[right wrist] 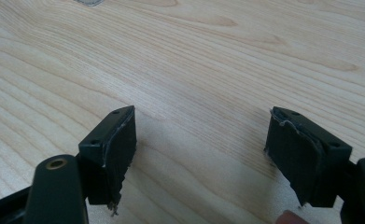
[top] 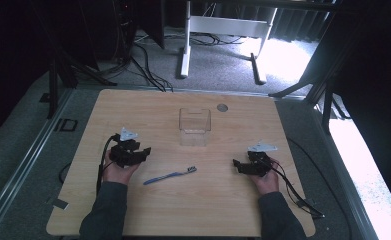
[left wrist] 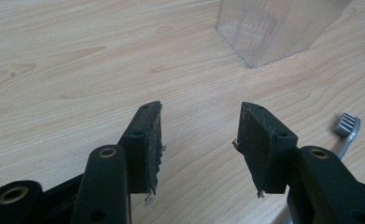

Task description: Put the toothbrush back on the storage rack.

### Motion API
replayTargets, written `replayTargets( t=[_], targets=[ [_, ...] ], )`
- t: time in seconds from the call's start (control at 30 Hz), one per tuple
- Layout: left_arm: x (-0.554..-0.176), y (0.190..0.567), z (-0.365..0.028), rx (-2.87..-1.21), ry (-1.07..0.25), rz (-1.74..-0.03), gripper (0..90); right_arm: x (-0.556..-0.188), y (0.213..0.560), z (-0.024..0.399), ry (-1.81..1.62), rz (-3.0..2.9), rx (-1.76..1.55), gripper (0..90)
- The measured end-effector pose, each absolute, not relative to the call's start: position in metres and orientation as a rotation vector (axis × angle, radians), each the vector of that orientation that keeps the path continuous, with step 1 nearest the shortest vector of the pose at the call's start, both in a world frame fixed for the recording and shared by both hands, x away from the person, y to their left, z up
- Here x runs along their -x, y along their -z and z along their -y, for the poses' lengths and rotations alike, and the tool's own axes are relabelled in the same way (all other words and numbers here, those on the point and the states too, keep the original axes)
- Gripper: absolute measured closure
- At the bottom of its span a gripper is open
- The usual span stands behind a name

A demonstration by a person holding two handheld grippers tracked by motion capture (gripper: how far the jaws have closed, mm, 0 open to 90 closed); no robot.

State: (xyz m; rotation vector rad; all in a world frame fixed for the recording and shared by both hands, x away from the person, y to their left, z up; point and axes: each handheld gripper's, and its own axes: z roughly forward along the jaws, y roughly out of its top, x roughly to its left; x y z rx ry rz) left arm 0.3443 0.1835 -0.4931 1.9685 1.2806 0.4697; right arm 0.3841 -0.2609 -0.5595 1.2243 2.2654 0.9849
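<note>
A blue toothbrush [top: 169, 176] lies flat on the wooden table [top: 148, 107] between the two hands, its bristle head [left wrist: 347, 125] toward the right. A clear plastic box [top: 194, 126] stands upright behind it near the table's middle, and its corner [left wrist: 273, 28] shows ahead of the left jaws. My left gripper [top: 144, 151] rests low at the left of the toothbrush, open, nothing between its jaws [left wrist: 201, 140]. My right gripper [top: 238, 165] sits at the right, open and empty [right wrist: 201, 144], with bare wood under it.
A round grey cable port [top: 222, 107] is set in the table near its far edge. Cables trail from both grippers off the near edge. Beyond the table are a white desk frame [top: 218, 30] and floor cables.
</note>
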Motion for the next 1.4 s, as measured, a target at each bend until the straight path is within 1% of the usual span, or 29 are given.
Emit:
replayTargets(
  t=[0.6, 0.83, 1.4],
  targets=[
    [-0.3518, 0.4931, -0.1800, -1.995, -0.450, -1.185, 50.2, -0.3840, 0.5594, 0.2607, -0.986, -2.265, -1.229, 24.0],
    [-0.3523, 0.4923, -0.1807, -1.984, -0.439, -1.164, 50.1, -0.3841, 0.5594, 0.2607, -0.986, -2.265, -1.228, 23.9],
    [-0.3529, 0.4929, -0.1745, -2.013, -0.419, -1.113, 50.0, -0.3841, 0.5594, 0.2607, -0.986, -2.266, -1.228, 23.9]
  ],
)
